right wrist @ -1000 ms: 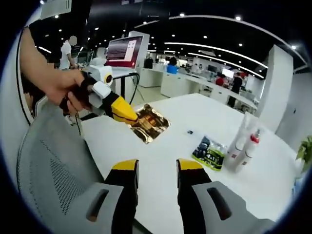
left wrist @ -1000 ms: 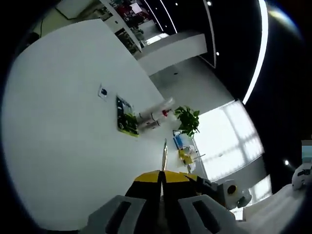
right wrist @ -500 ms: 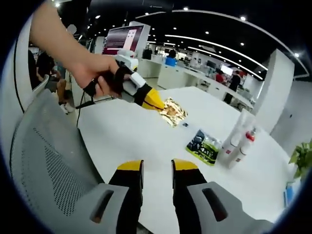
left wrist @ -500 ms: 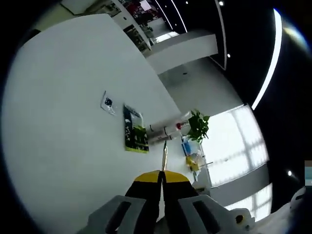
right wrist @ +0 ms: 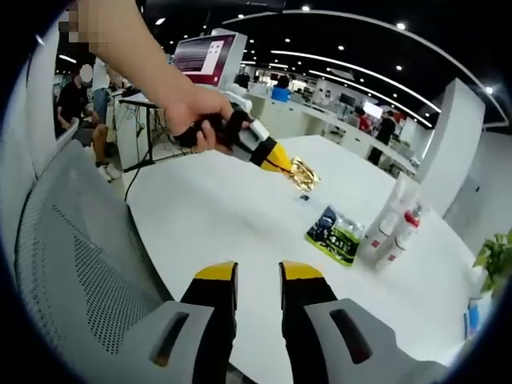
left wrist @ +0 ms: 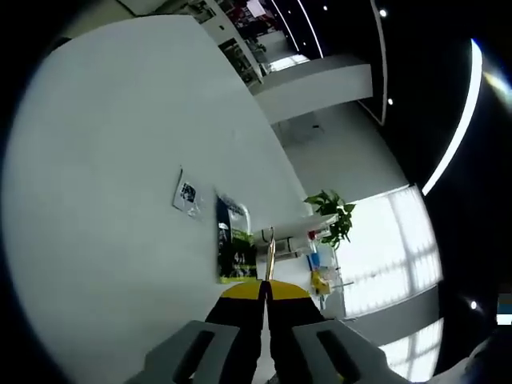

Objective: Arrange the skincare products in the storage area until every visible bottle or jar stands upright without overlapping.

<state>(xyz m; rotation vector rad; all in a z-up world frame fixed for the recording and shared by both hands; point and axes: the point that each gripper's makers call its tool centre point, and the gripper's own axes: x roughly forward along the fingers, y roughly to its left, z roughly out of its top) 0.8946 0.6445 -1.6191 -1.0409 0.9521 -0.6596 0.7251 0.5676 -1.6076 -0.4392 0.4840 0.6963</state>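
— What's on the white table point(right wrist: 240, 224) in this open office?

— A dark green sachet point(right wrist: 334, 235) lying flat, two white bottles point(right wrist: 390, 226) upright just beside it, and a small packet point(left wrist: 186, 194) near the sachet.

— And the grippers?

— The left gripper point(right wrist: 282, 162), in a hand point(right wrist: 198, 117), is clenched on a gold foil sachet point(right wrist: 304, 173) above the table. The right gripper point(right wrist: 257, 276) hangs over the near edge, jaws parted, holding nothing.

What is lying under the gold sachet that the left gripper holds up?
Under the gold sachet, held in the left gripper, lies bare white table with a small packet just below it. The green pouch and bottles sit farther right.
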